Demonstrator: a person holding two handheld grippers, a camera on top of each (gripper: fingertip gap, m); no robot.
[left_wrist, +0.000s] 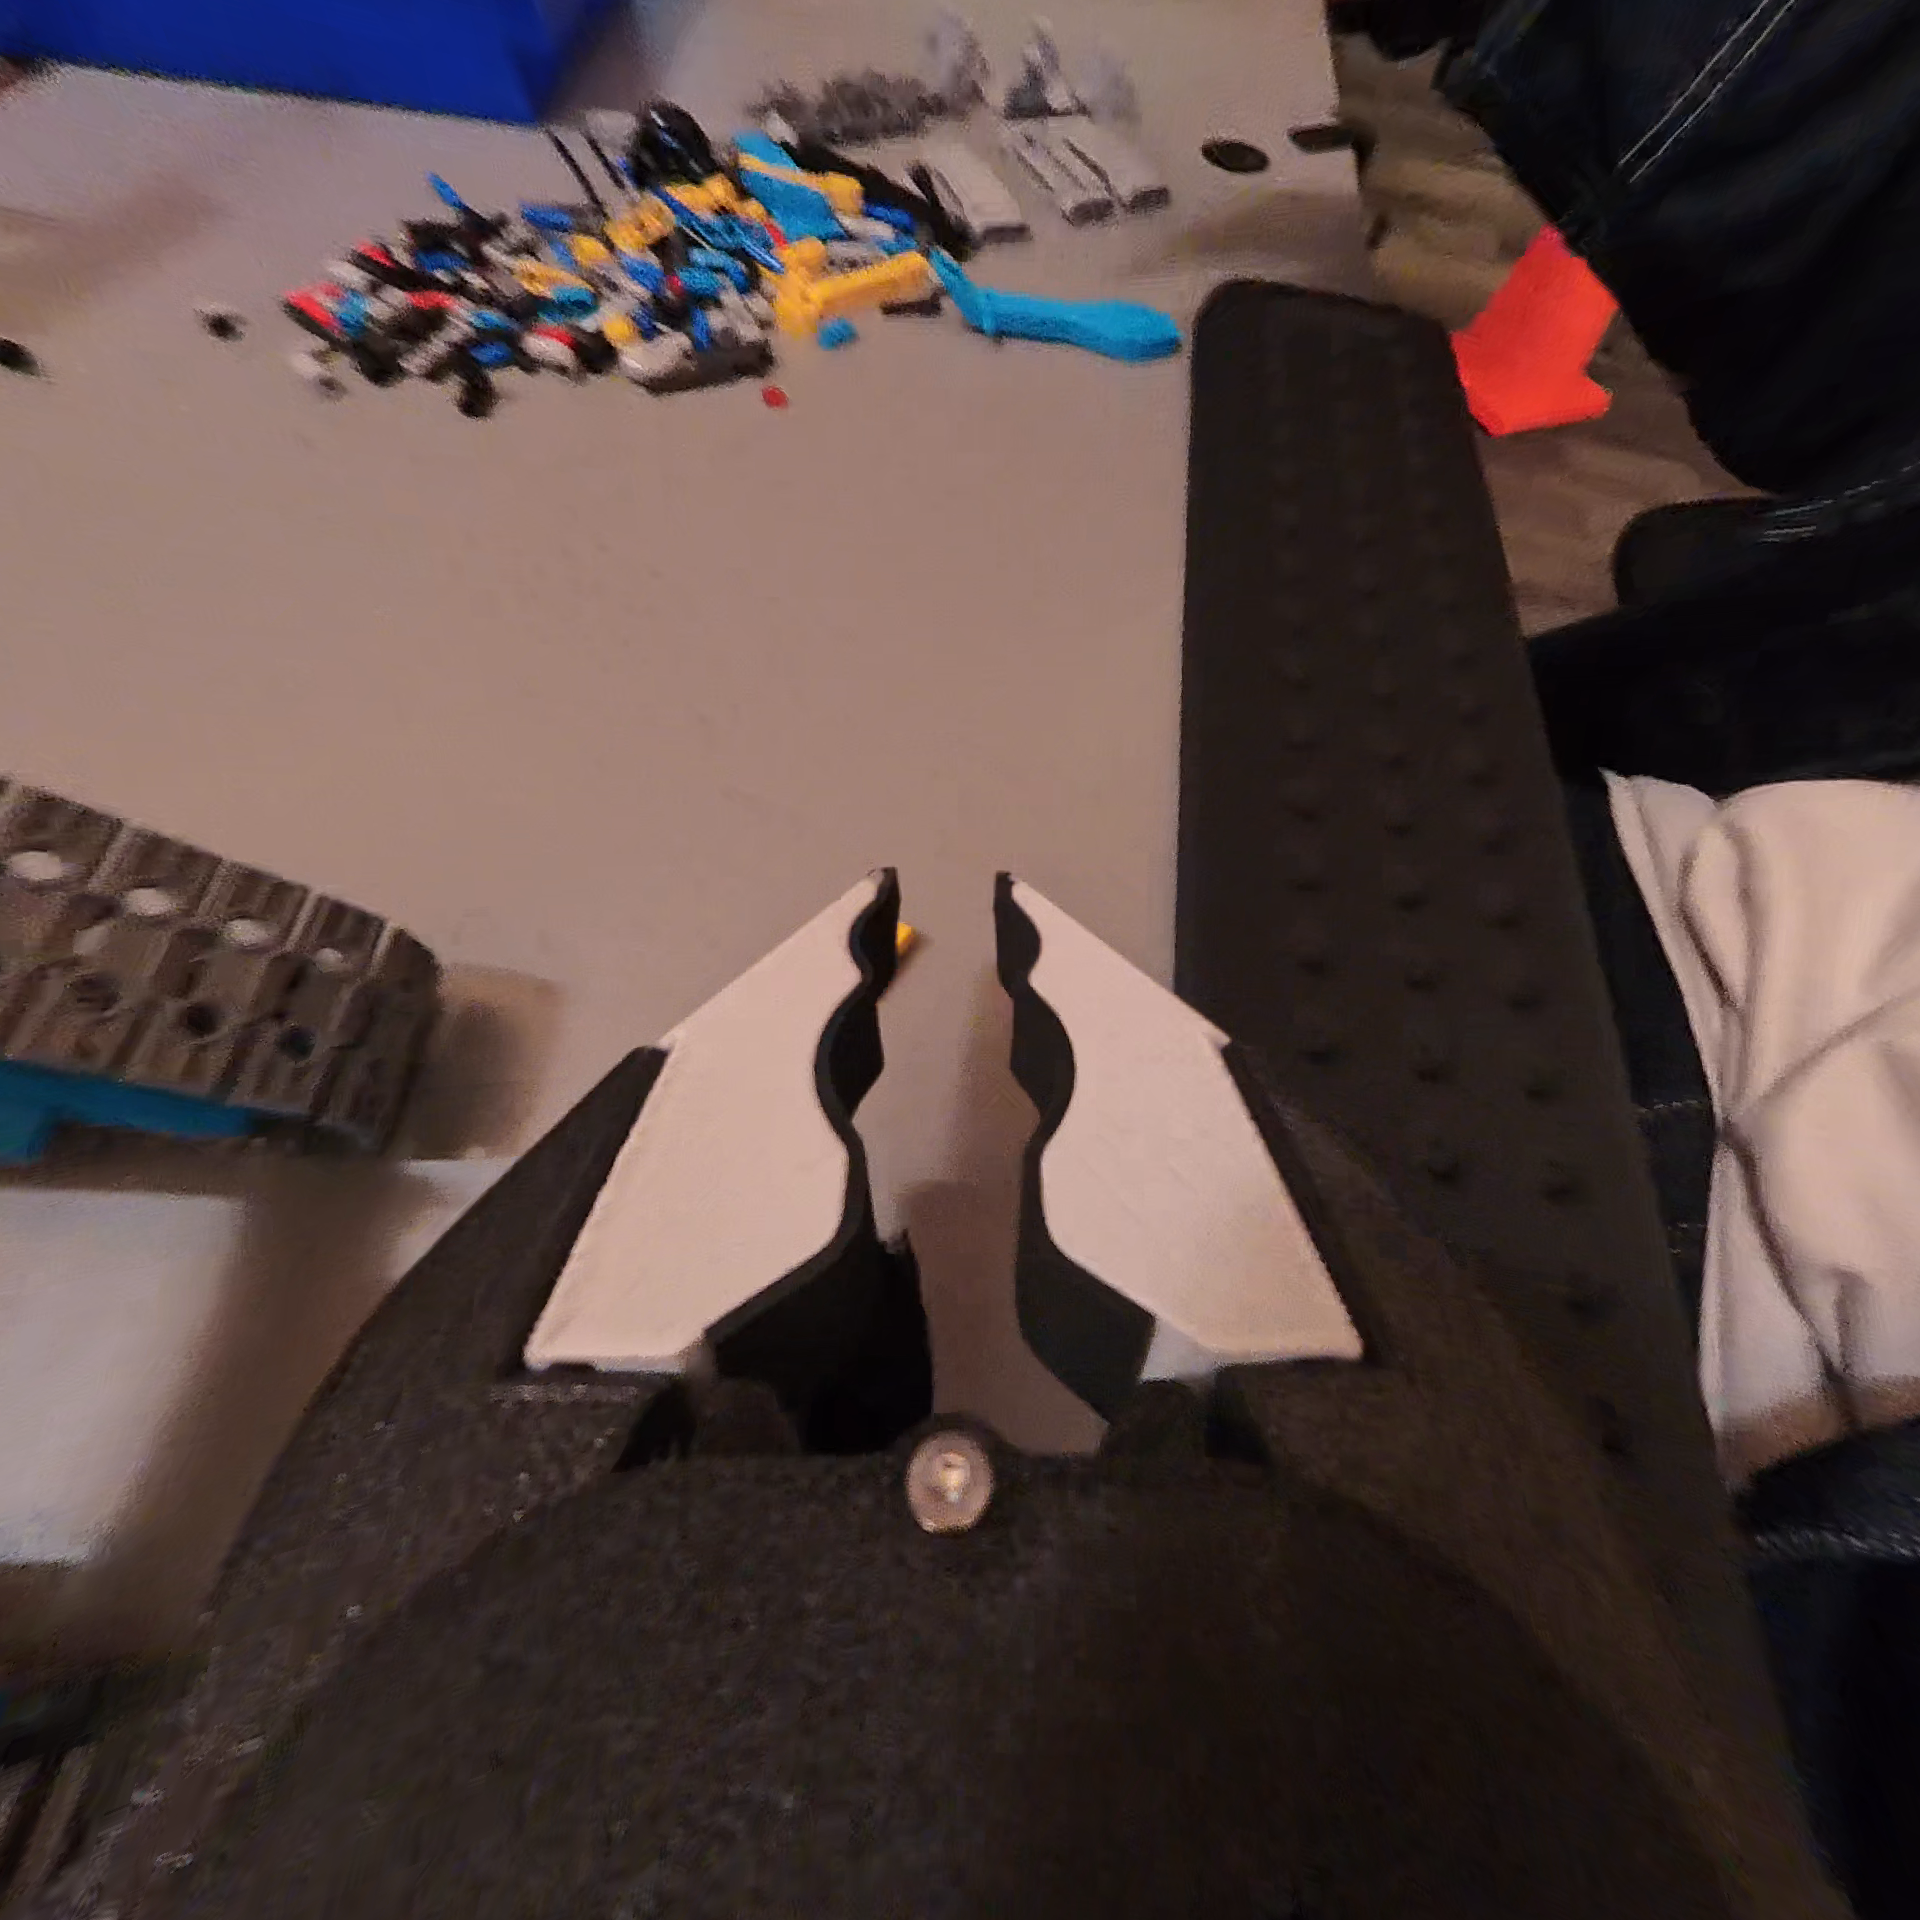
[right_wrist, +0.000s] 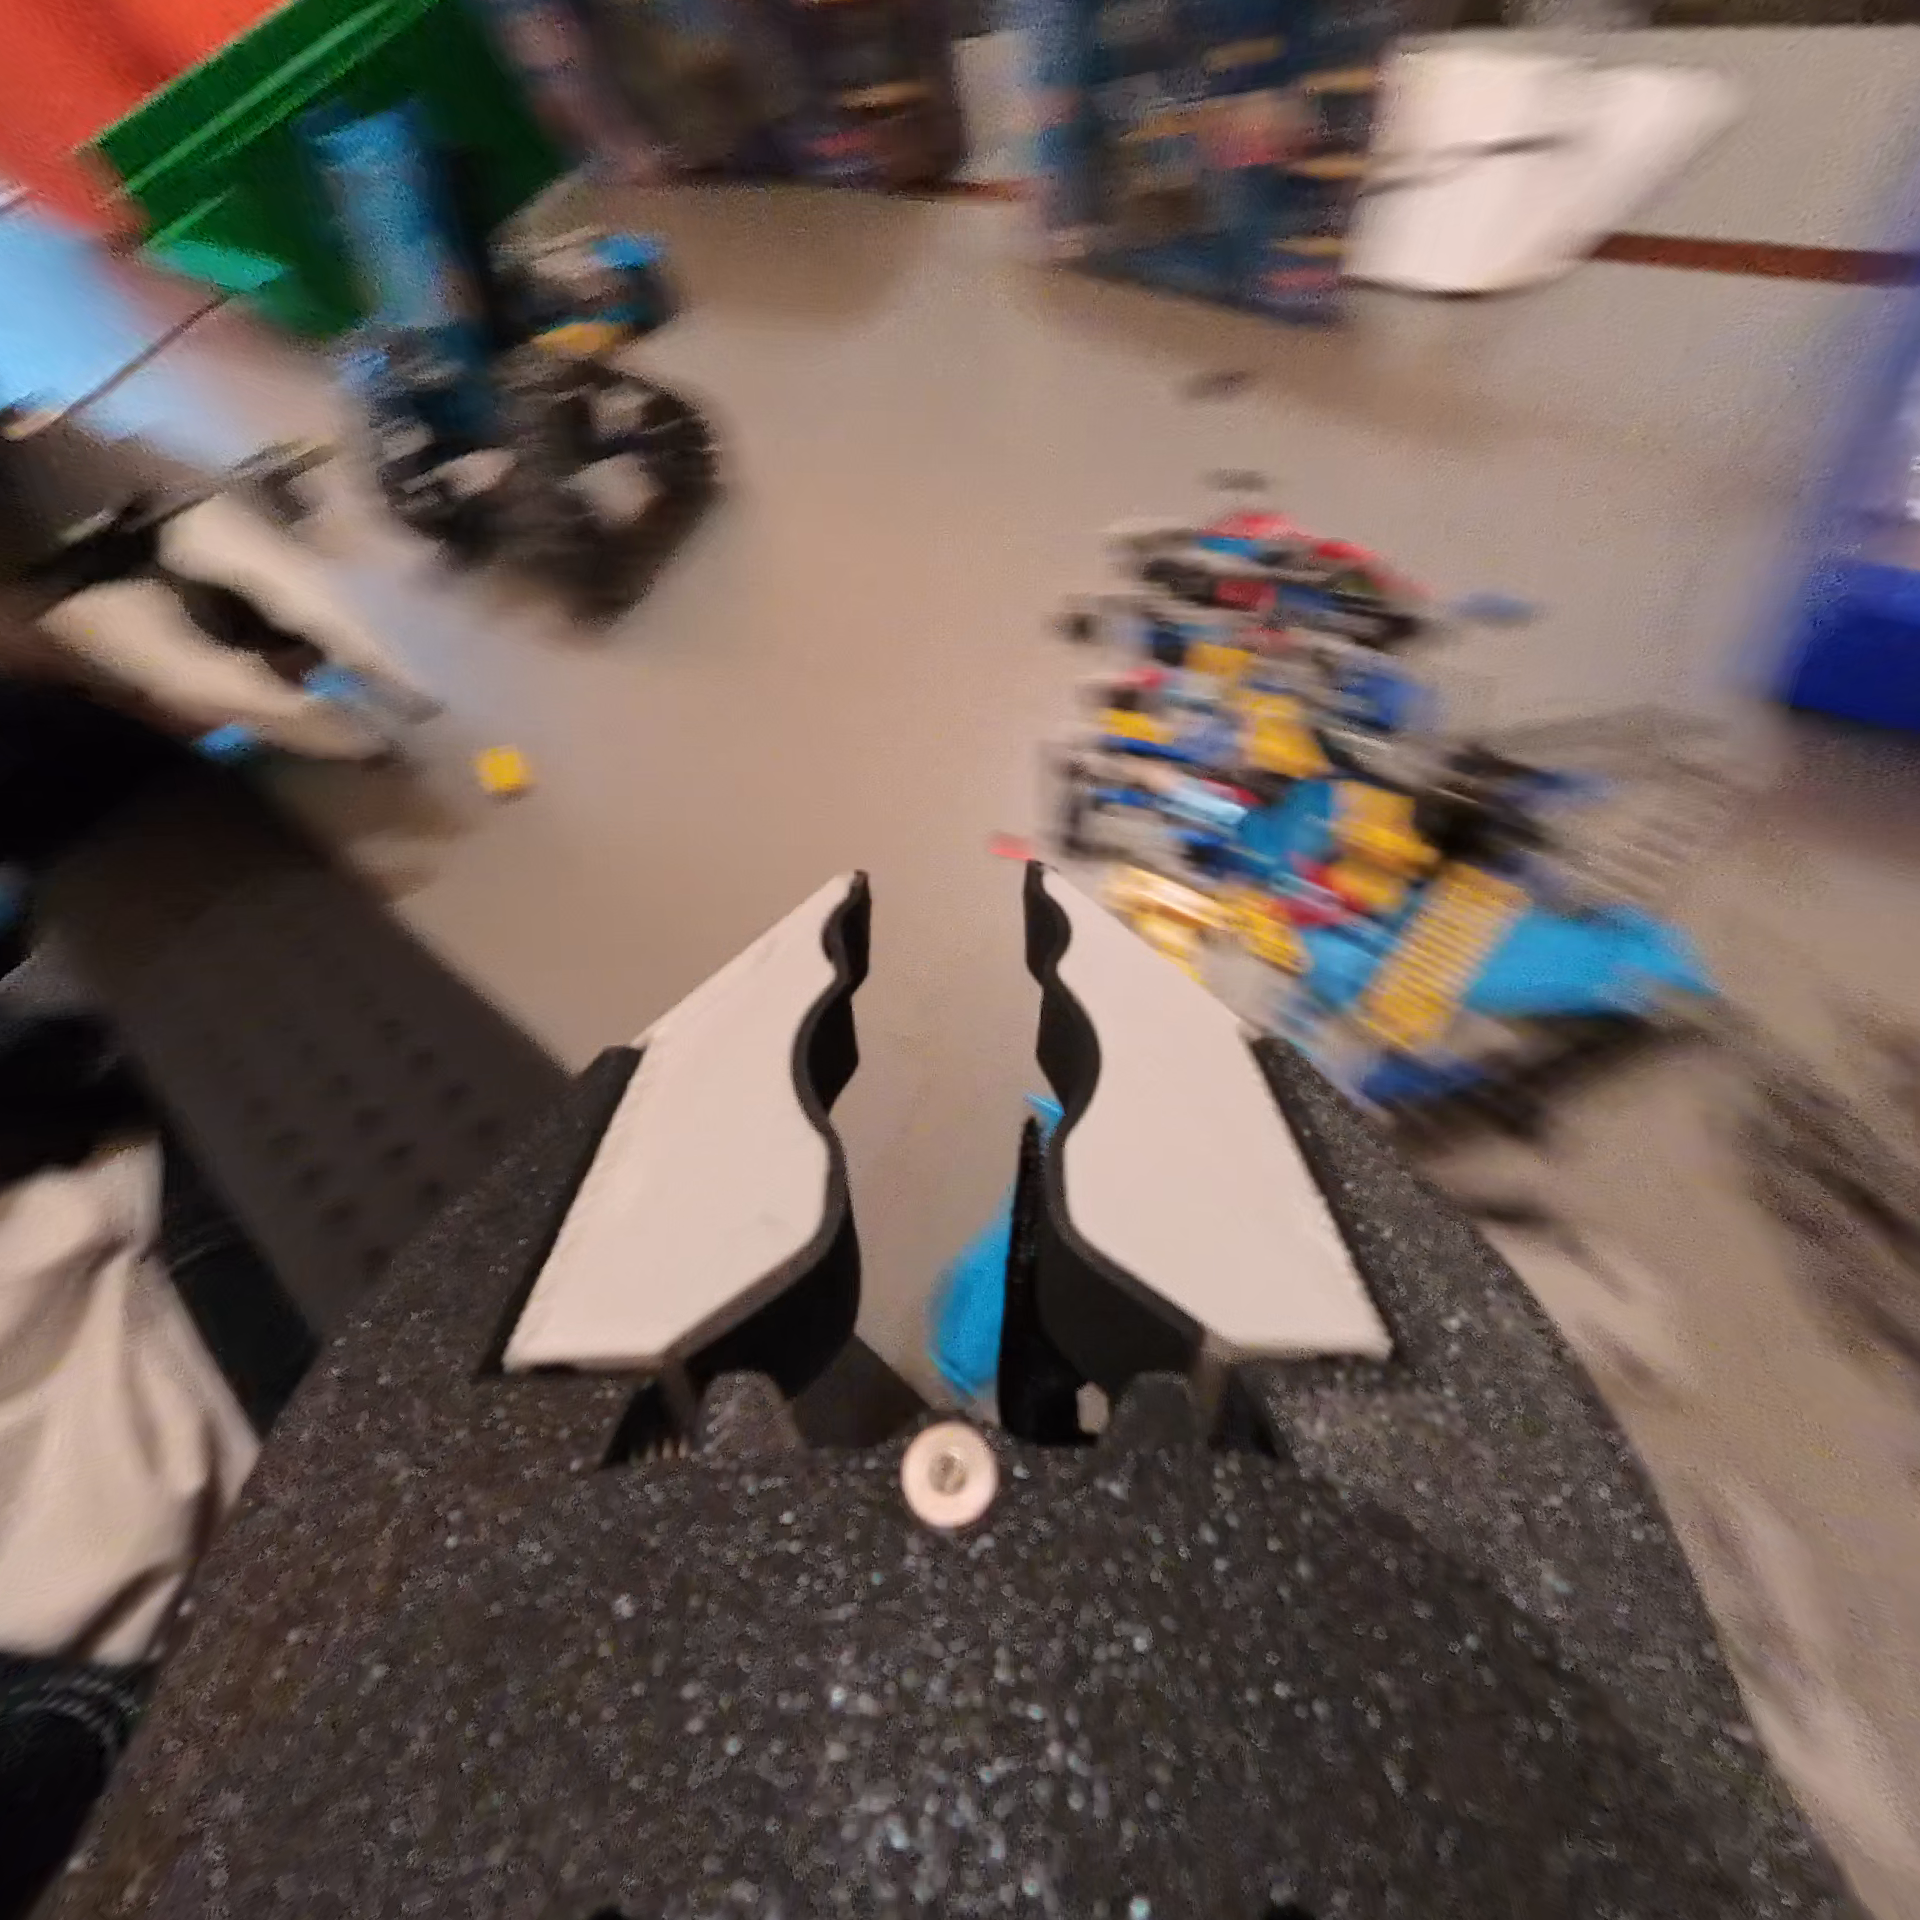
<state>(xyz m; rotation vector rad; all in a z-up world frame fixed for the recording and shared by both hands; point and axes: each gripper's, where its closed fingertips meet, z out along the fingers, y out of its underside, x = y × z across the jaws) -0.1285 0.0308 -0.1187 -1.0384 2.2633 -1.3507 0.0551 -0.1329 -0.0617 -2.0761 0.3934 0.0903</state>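
My left gripper (left_wrist: 945, 883) is open with a narrow gap and holds nothing. It hovers over the grey table (left_wrist: 623, 644). A small yellow piece (left_wrist: 906, 935) lies just by its left fingertip. My right gripper (right_wrist: 945, 883) is open and empty, in a very blurred view. A light blue piece (right_wrist: 977, 1299) shows low between its jaws, by the right finger; I cannot tell if they touch. A pile of blue, yellow and black bricks (right_wrist: 1299, 779) lies just to its right. The pile also shows far off in the left wrist view (left_wrist: 644, 281).
A long black perforated strip (left_wrist: 1351, 727) lies right of the left gripper. A grey holed assembly (left_wrist: 208, 977) is at its left. A long blue part (left_wrist: 1060, 322) and an orange part (left_wrist: 1527, 343) lie farther off. A wheeled model (right_wrist: 540, 447) and a green box (right_wrist: 312, 156) stand at the back left. Spacing between my two grippers at the tips: around 25 cm.
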